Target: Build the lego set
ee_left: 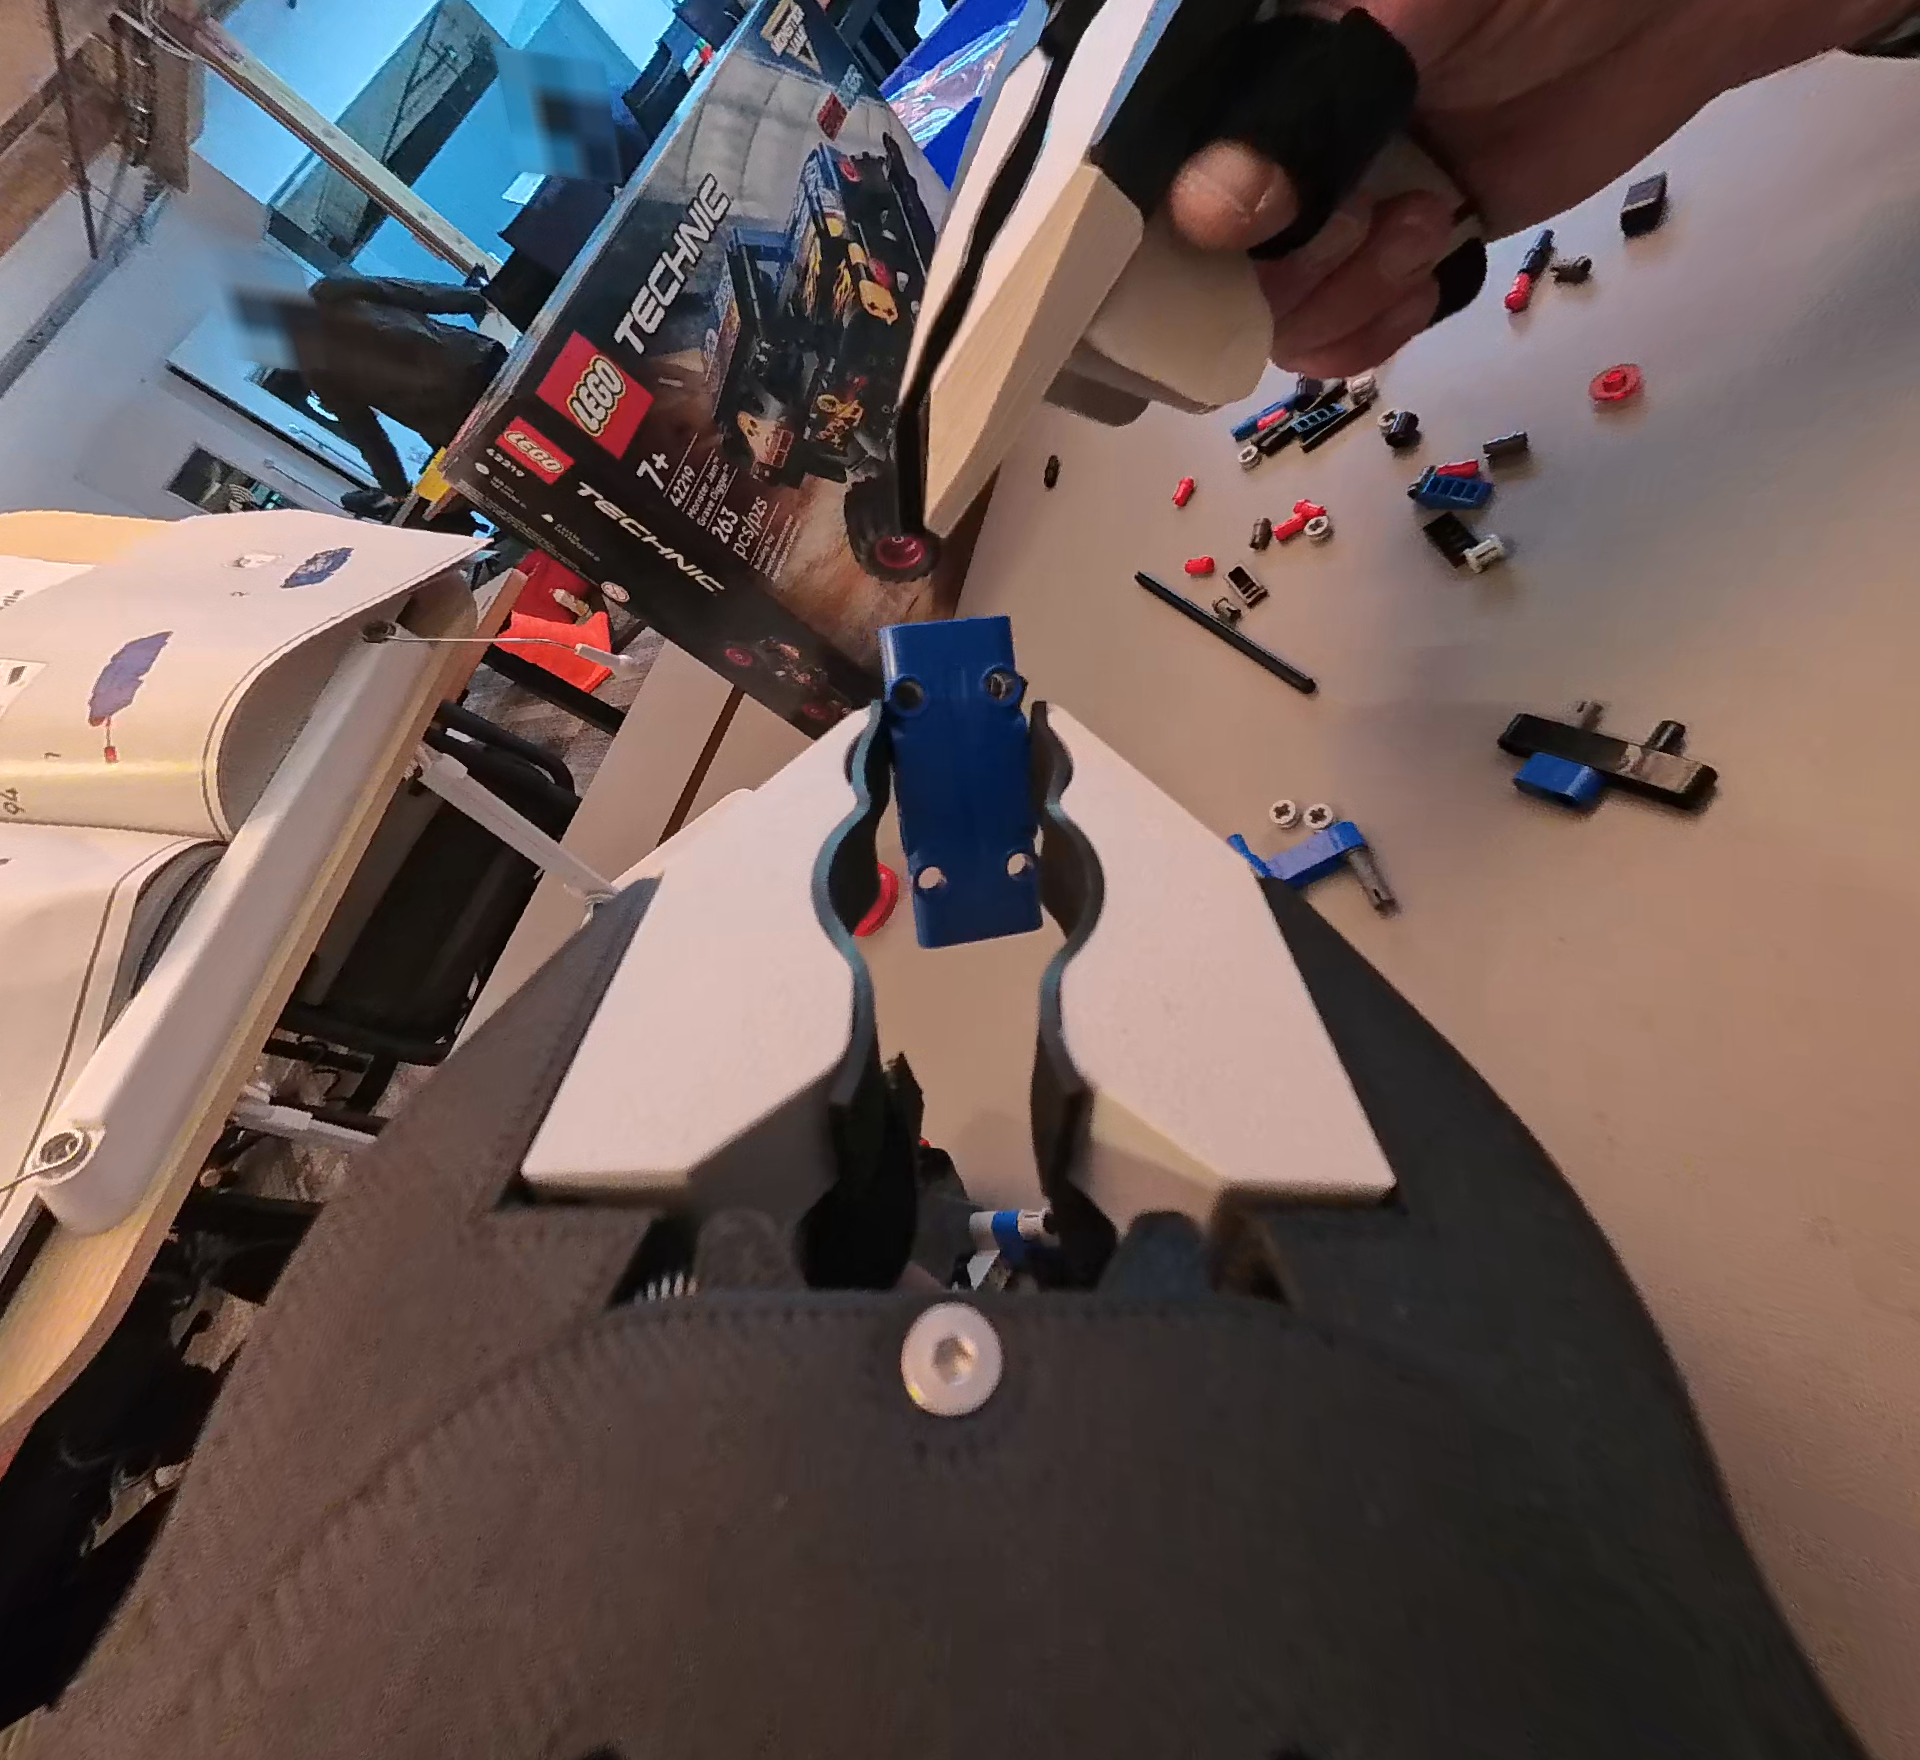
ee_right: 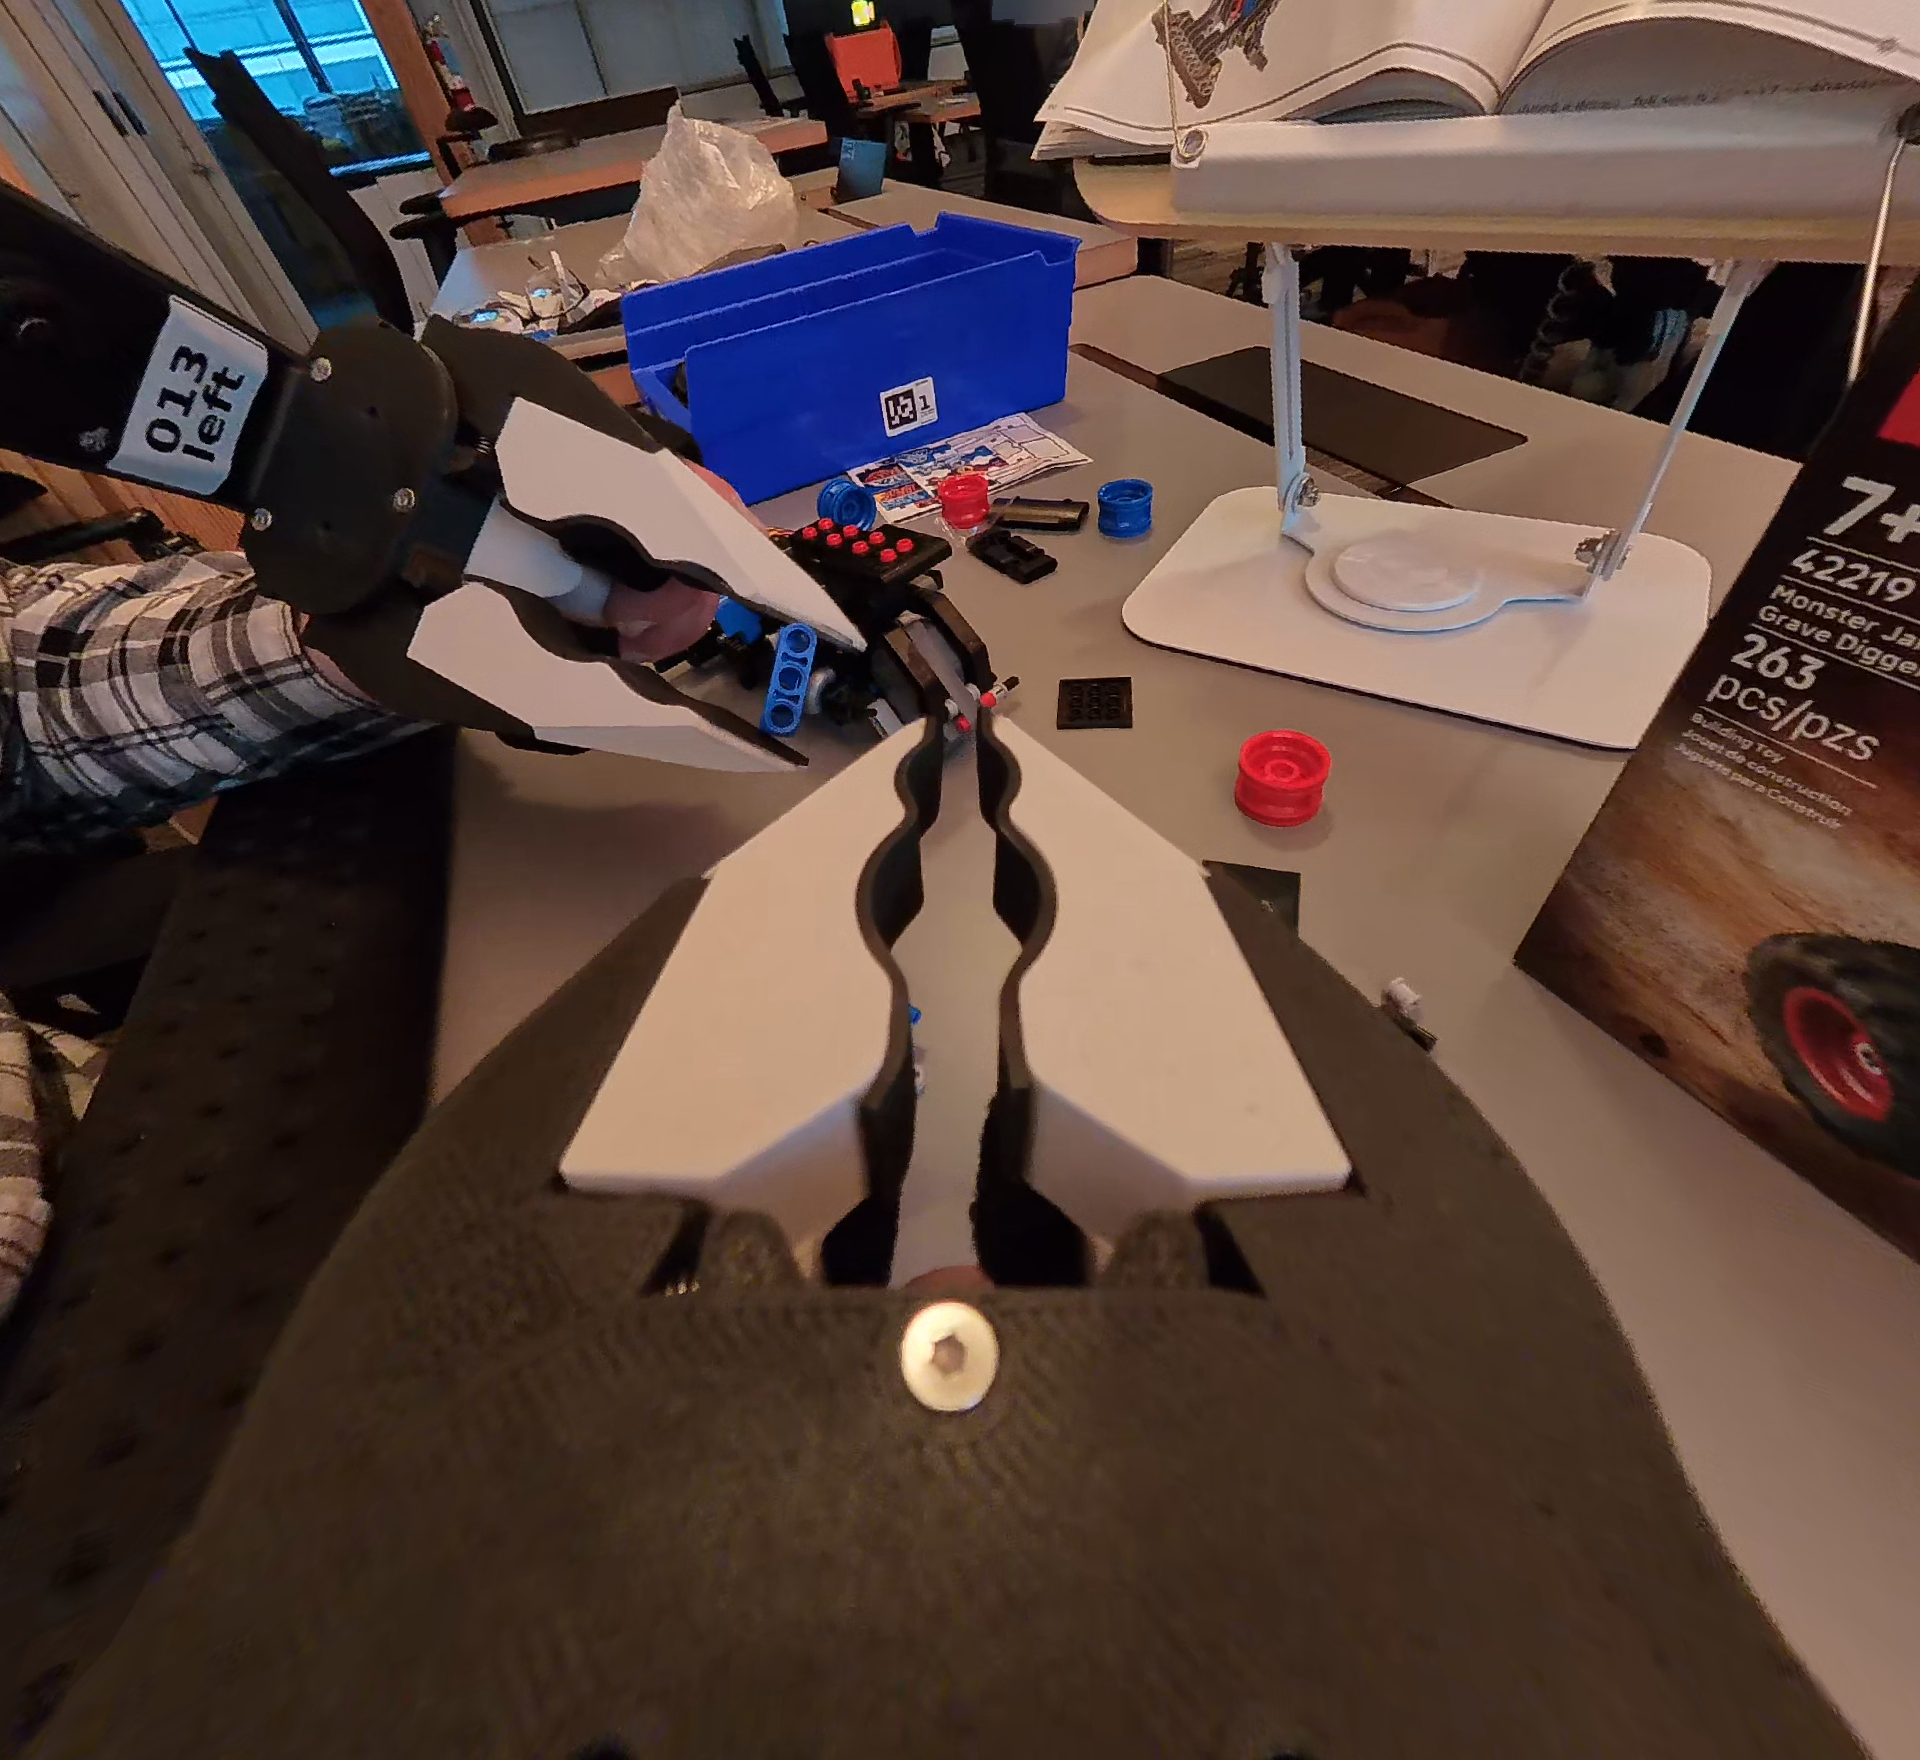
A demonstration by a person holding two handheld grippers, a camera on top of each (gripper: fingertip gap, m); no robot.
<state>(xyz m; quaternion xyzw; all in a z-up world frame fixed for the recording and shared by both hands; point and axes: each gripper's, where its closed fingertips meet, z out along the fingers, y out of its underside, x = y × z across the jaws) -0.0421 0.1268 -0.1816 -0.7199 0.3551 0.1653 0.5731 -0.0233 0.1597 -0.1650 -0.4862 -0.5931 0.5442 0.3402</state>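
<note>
**Pale grey surface, strewn with parts**

Pale grey surface (ee_right: 1195,879), matte. Carrying a blue bin (ee_right: 852,339) at the far side, a sticker sheet (ee_right: 966,463) just before it. Near these, two blue wheel hubs (ee_right: 1125,506), a red hub (ee_right: 963,501), and another red hub (ee_right: 1283,775) well apart. White book stand base (ee_right: 1423,609) to the right, set box (ee_right: 1766,827) upright beside it. Small black plate (ee_right: 1094,702); scattered pins and a thin black axle (ee_left: 1226,632).

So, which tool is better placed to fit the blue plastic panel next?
Probably left: the left tool grips the blue rectangular plastic panel; the right tool points at the black partly built model.
</note>
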